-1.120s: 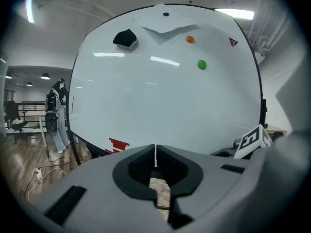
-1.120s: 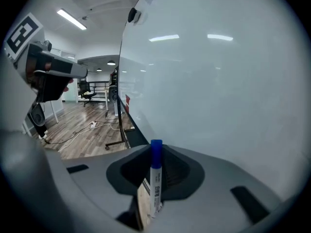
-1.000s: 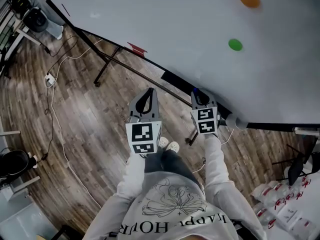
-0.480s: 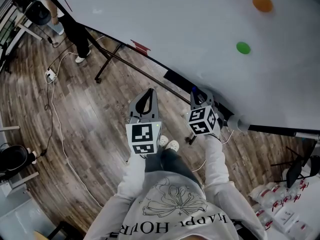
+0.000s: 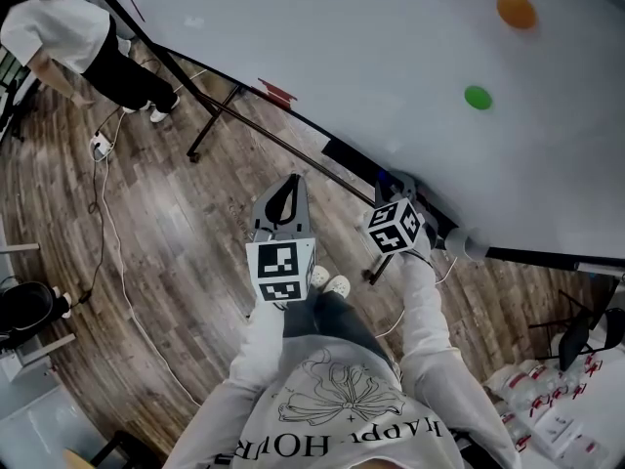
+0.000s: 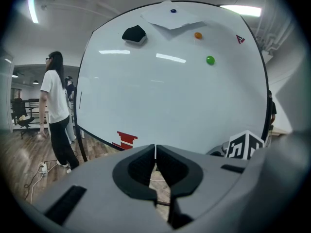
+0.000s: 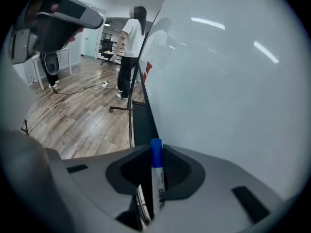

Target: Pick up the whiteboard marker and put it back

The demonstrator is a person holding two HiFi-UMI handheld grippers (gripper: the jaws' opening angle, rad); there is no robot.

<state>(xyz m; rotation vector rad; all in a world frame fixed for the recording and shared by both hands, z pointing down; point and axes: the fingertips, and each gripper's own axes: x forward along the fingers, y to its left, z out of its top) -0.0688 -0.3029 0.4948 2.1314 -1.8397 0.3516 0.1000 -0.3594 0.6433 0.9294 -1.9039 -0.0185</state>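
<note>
**Head view, read left to right, with both gripper views.** At far left, a bystander is seen on the wooden floor, well apart from the work.

The left gripper is held in front of the person's body and aimed at the whiteboard. Its jaws are brought together at the tips and nothing is carried between them. It is judged to be parked clear of the working side.

To its right, the right gripper is tilted down toward the board's lower edge, where a black ledge is fitted along the frame. The whiteboard marker is seated between this gripper's jaws, with the pads laid against its barrel on both sides. The jaws have just been opening, so the clamp is judged to be on the point of being slackened.

The low position close to the board is explained by the task. The ledge is taken to be the marker's resting place, and the marker is judged to be brought near it for release.

The marker's long axis is set along the jaws' own line. The blue-capped end is pointed forward past the jaw tips and down toward the ledge, while the white barrel is run back into the gripper body.

Further right, a green magnet and an orange magnet are fixed on the board face, unconnected with this step.
</note>
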